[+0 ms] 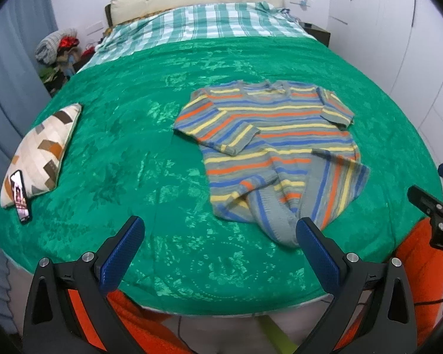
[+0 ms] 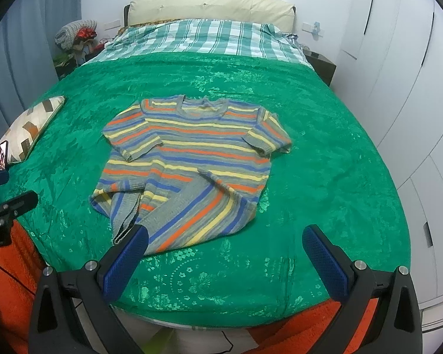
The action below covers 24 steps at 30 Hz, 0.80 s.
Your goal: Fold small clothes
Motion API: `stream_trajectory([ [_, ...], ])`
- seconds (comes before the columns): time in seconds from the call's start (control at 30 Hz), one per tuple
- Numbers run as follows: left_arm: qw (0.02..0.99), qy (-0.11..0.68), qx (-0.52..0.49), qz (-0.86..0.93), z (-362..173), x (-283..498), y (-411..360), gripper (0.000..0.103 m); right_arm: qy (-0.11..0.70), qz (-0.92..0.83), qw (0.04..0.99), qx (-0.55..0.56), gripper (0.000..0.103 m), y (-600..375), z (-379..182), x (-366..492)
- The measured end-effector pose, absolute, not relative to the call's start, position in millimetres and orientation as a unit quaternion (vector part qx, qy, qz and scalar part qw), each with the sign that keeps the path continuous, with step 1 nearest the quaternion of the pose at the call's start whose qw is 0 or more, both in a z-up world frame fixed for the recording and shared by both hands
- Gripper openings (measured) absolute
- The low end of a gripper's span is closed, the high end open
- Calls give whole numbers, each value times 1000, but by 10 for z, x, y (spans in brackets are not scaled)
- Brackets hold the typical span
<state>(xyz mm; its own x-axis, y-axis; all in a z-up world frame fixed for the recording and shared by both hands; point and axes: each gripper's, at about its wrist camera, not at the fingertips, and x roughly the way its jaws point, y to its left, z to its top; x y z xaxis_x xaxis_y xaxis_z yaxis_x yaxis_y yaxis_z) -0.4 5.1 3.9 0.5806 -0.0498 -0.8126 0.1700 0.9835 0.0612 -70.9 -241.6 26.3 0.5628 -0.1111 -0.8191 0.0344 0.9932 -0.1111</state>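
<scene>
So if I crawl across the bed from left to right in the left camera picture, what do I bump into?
phone → patterned pillow → bare green blanket → striped sweater

Bed w/ green cover, cream headboard, white wardrobes right, grey curtain left.

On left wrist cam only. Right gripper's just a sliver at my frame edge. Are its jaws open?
Observer: Yes. The right gripper has its jaws wide apart, with nothing between them.
Operator: Aimed where?
Observer: At the near hem of the striped sweater. Its left finger overlaps the flipped-up hem corner in the right wrist view.
Operator: What's right of the sweater?
Observer: Bare green blanket, then white wardrobe doors beside the bed.
</scene>
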Motion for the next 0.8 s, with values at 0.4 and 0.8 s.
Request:
stream_trajectory([
  [0.4, 881, 467, 53, -60, -24, 72, 87, 102, 488, -25, 870, -66, 103, -2414, 182, -451],
  [0.8, 872, 483, 63, -49, -161, 115, 46, 102, 502, -79, 856, -93, 103, -2398, 94, -459],
])
